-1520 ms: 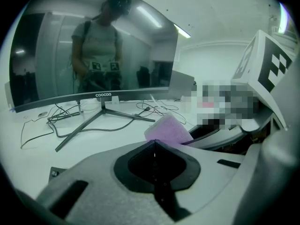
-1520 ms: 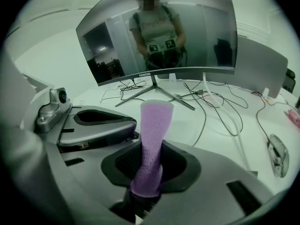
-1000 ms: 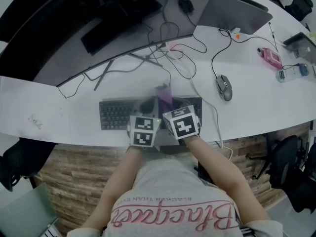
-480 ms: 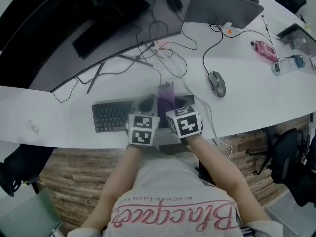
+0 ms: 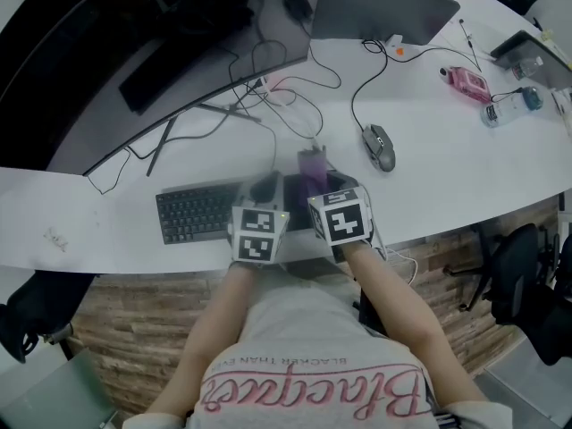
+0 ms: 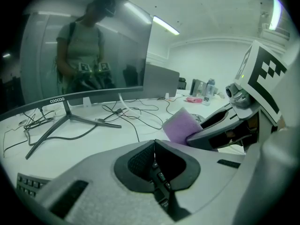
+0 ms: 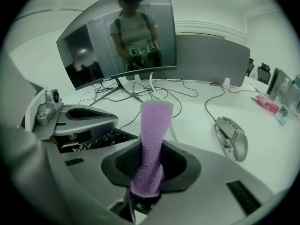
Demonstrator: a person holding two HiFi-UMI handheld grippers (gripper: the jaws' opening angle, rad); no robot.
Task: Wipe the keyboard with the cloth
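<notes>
- Both grippers are further right along the keyboard (image 5: 198,213) than a second ago. The purple cloth (image 7: 153,130) has gone with them, so the wiping looks like it is going from left to right.
- The white desk (image 5: 465,177) fills the middle of the head view. Everything on it is close enough for the person to reach.
- The big curved monitor (image 5: 179,96) is in the upper left. It stands behind the keyboard, out of the way of the wiping.
- The keyboard lies in the lower middle, with its long side along the near edge of the desk. Its left half is bare, and its right half is under the two tools.
- The left gripper (image 6: 153,143) has its jaws pressed together with nothing between them. Keys show just under it. I think it is there to keep the keyboard from sliding, but I cannot tell if it touches.
- The right gripper (image 7: 149,146) is just beside it, on the right. Its jaws are clamped tight on the lower part of the cloth.
- The cloth pokes out past those jaws, over the right part of the keyboard. That leaves its loose end free to rub the keys.
- The mouse (image 5: 378,147) sits to the right of the middle, apart from the keyboard. It is clear of the cloth's path.
</notes>
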